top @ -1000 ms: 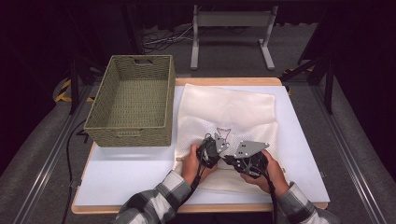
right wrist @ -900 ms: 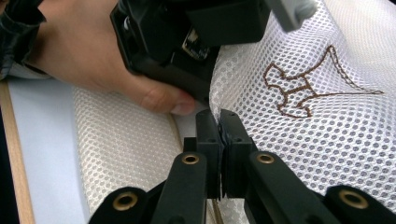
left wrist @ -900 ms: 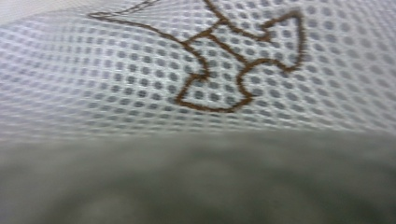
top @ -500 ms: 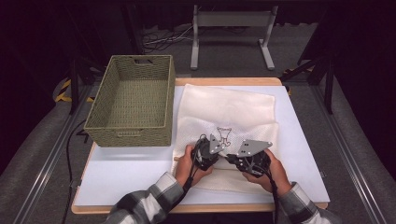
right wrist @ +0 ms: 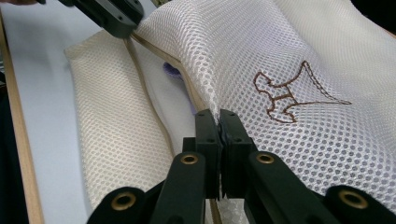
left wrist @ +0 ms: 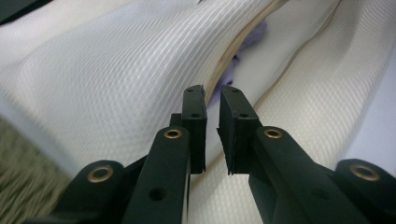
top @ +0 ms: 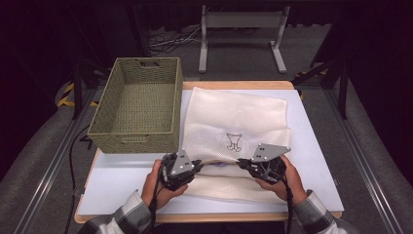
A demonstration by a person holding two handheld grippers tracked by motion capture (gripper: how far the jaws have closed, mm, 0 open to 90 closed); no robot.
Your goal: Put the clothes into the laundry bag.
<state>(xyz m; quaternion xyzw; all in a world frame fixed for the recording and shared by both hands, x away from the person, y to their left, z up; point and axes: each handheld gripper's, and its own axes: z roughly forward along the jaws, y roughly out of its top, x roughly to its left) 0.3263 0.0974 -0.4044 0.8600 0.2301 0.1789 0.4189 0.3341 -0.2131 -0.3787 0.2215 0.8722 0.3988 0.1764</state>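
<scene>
A white mesh bag [top: 234,117] with a brown embroidered dog [right wrist: 289,95] lies flat on the white table [top: 316,165]. Both grippers are at the bag's near opening and lift the hem of its upper layer. My right gripper [right wrist: 218,116] is shut on that hem; in the high view it [top: 242,165] sits right of centre. My left gripper [left wrist: 212,93] holds the same hem further left [top: 195,165], its jaws a narrow slit apart around the cloth. Something small and purple [right wrist: 173,71] lies inside the opening. The lower layer stays flat on the table.
An empty woven olive basket [top: 134,141] stands at the table's left, just beyond my left hand. A metal stand [top: 238,19] is on the floor behind the table. The table's wooden front edge [top: 219,217] runs close under the person's sleeves.
My left gripper has moved left along the hem, away from the right gripper, so the two now stand apart. The lifted edge is stretched between them. The right gripper has barely moved.
</scene>
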